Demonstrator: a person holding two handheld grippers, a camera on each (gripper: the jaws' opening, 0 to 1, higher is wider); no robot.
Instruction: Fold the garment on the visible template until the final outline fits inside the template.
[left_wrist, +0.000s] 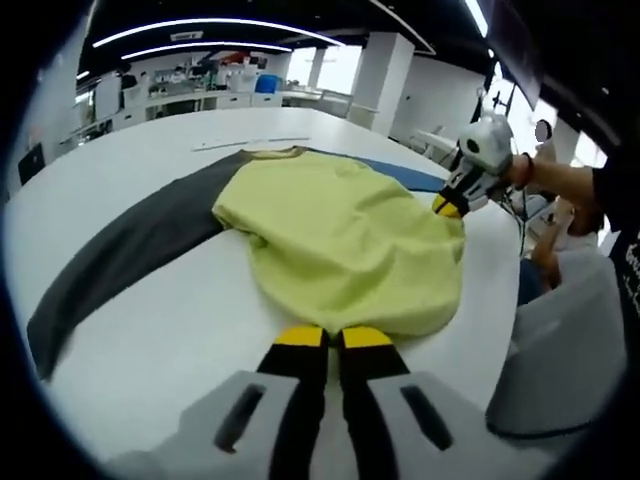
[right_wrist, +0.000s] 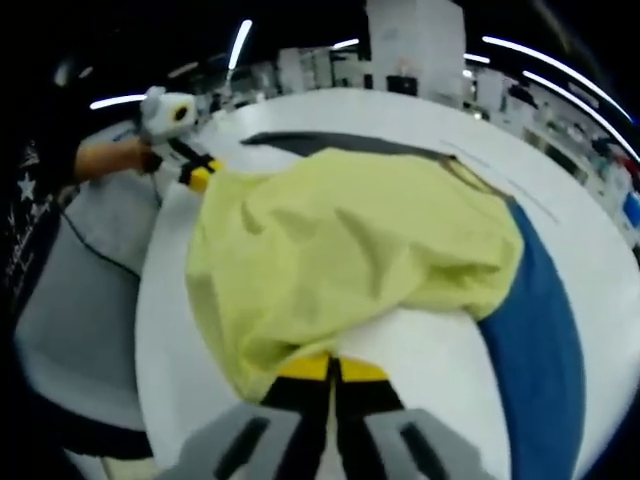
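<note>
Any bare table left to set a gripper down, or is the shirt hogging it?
Bare white table between the dark grey strip and the yellow shirt's near hem; more beyond the collar. Another patch between the shirt and the blue strip. Crowded at the hem corners, where both grippers sit.

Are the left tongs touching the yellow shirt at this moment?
Touching. In the left gripper view, the left tongs meet the yellow shirt's near hem, jaws together; the right gripper view shows their yellow tips at the shirt's far edge.
</note>
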